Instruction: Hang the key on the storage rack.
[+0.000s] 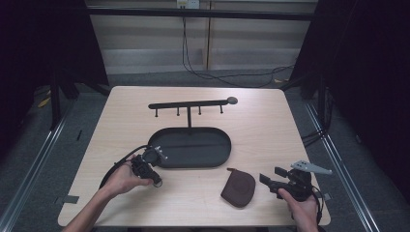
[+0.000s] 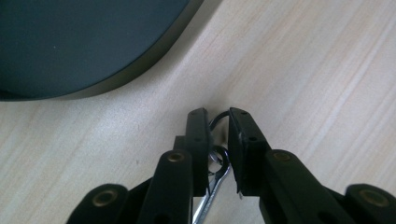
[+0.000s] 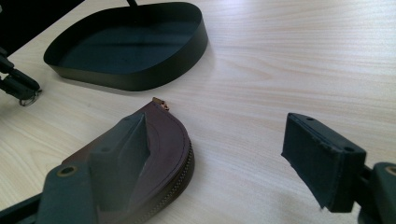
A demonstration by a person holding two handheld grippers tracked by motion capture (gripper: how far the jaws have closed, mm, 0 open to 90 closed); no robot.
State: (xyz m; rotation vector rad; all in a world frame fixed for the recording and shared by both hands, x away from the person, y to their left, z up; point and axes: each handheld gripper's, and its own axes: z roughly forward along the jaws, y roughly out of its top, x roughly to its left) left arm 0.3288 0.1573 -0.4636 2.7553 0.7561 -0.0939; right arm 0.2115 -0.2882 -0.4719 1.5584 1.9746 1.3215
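On the table between the jaws of my left gripper [image 2: 217,114] lies a metal key ring [image 2: 215,118], with a silvery key part [image 2: 211,193] trailing back under them. Both pads touch the ring. From above, the left gripper [image 1: 156,181] points down at the wood just in front of the tray's left end. My right gripper [image 1: 271,175] hovers near the front right of the table with its jaws wide apart and nothing between them. A brown leather zip pouch [image 1: 239,187] lies flat just left of it, and partly behind the left jaw in the right gripper view [image 3: 170,135].
A dark oval tray [image 1: 193,150] sits mid-table, and a black rack with several hooks [image 1: 191,104] rises from its far side. The tray's wall [image 3: 154,74] stands beyond the pouch. The table's front edge is close to both hands.
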